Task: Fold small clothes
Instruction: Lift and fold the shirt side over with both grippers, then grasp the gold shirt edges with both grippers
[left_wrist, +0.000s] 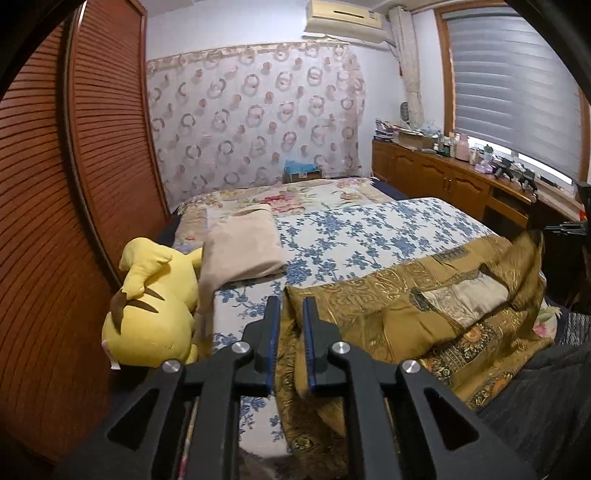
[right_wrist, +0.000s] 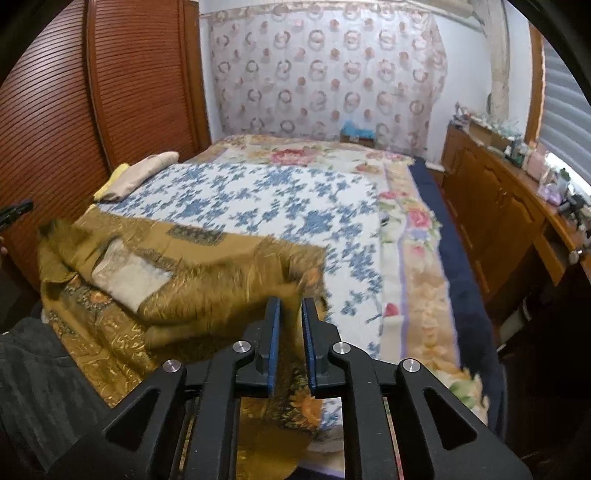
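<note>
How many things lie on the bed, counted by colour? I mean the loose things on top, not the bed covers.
Golden-brown patterned cloth: 1
Beige folded cloth: 1
Yellow plush toy: 1
Total: 3
Each gripper, left and right, has an edge of the golden-brown cloth between its fingers.

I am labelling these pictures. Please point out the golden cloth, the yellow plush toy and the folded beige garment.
golden cloth (left_wrist: 388, 310): left wrist view, its middle.
yellow plush toy (left_wrist: 147, 317): left wrist view, its back.
folded beige garment (left_wrist: 242, 245): left wrist view, top face.
</note>
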